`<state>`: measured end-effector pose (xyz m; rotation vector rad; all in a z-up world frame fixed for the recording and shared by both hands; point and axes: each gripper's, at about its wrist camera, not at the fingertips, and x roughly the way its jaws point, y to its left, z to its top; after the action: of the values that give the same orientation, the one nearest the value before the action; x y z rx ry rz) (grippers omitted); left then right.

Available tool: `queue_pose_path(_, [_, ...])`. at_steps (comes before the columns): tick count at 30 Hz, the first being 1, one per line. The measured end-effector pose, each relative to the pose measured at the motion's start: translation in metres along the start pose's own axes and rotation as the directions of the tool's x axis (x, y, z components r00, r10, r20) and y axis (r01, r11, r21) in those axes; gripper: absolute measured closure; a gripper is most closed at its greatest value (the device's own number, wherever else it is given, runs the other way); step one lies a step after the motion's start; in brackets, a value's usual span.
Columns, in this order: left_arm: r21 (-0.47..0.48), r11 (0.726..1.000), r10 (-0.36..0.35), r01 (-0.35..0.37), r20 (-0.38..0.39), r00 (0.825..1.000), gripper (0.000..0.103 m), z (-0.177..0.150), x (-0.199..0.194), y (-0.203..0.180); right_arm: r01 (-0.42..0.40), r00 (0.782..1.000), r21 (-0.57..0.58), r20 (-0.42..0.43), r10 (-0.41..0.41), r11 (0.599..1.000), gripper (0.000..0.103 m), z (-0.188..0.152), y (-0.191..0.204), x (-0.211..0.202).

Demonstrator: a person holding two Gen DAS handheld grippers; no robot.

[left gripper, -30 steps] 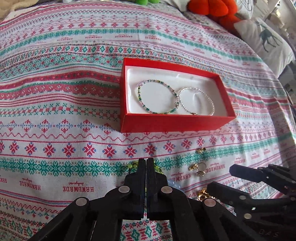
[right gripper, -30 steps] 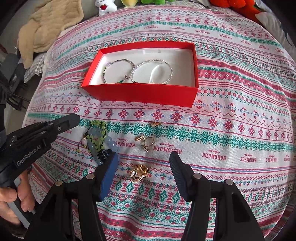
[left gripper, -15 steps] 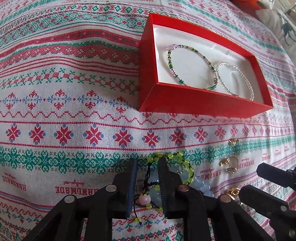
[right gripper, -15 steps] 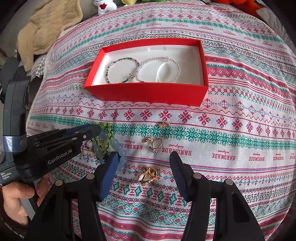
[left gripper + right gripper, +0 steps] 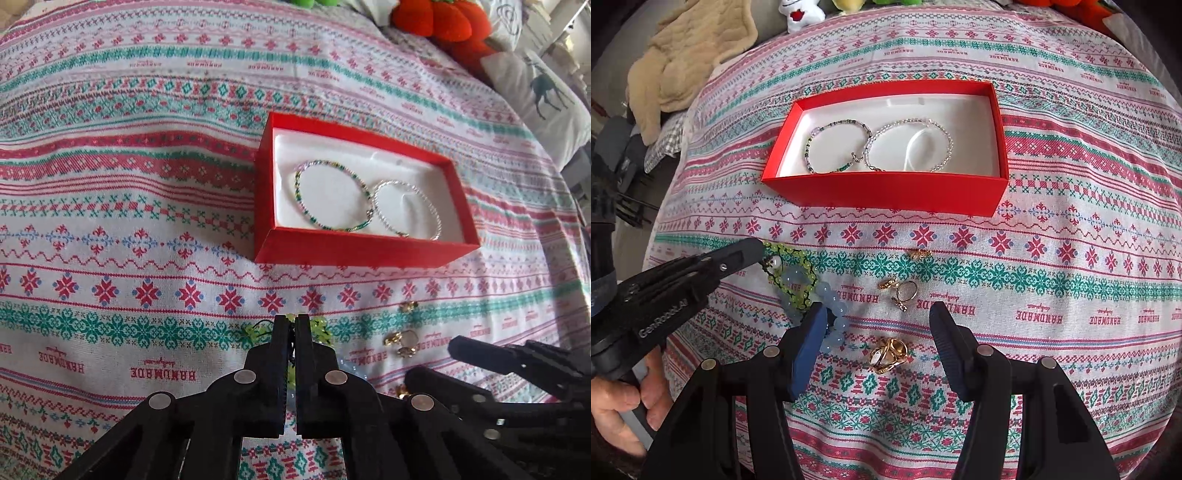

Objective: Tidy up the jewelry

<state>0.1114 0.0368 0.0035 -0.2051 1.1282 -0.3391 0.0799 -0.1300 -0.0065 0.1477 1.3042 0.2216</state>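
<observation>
Green bead bracelet (image 5: 792, 275) lies on the patterned bedspread (image 5: 1071, 229), in front of the red box (image 5: 886, 192) toward its left corner. Left gripper (image 5: 291, 325) is closed, jaws together with only a thin slit; its tip sits right at the bracelet's cord. In the left wrist view green beads show either side of the tip and a bit of cord in the slit, so it looks pinched on the bracelet, which still lies on the bedspread. In the right wrist view the left gripper comes in from the left with its tip touching the bracelet's near-left end by a white bead. Jaws have just been closing after a brief opening, bracelet cord between them.

Pale blue bead bracelet (image 5: 831, 314) overlaps the green one, running away from the box to the right gripper's blue-padded left finger.

Right gripper (image 5: 879, 325) is open, nothing between the pads; gold ring cluster (image 5: 888, 354) lies on the bedspread under the gap, not touched. Two more gold rings (image 5: 903, 291) lie nearer the box, a small gold piece (image 5: 919, 254) closer still.

Inside the box on white lining: multicolour bead bracelet (image 5: 838, 146) left, clear bead bracelet (image 5: 910, 144) right, touching.

A hand (image 5: 624, 402) holds the left gripper's handle. Tan blanket (image 5: 690, 62) and plush toys lie beyond the box.
</observation>
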Motion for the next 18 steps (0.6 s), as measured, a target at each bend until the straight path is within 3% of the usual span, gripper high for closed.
queue_pose_path(9, [0.015, 1.000, 0.005, -0.006, 0.082, 0.997, 0.103, -0.001, -0.035, 0.009, -0.062, 0.998, -0.013, -0.011, 0.062, 0.998, 0.044, 0.003, 0.016, 0.012])
queue_pose_path(13, [0.002, 1.000, 0.019, -0.019, 0.070, 0.997, 0.103, -0.002, -0.032, 0.015, -0.072, 0.997, -0.023, -0.024, 0.071, 0.997, 0.065, 0.008, 0.024, 0.023])
queue_pose_path(18, [-0.001, 1.000, 0.028, -0.028, 0.049, 0.998, 0.103, -0.004, -0.027, 0.019, -0.056, 0.997, -0.039, -0.064, 0.053, 0.998, 0.072, 0.011, 0.035, 0.046])
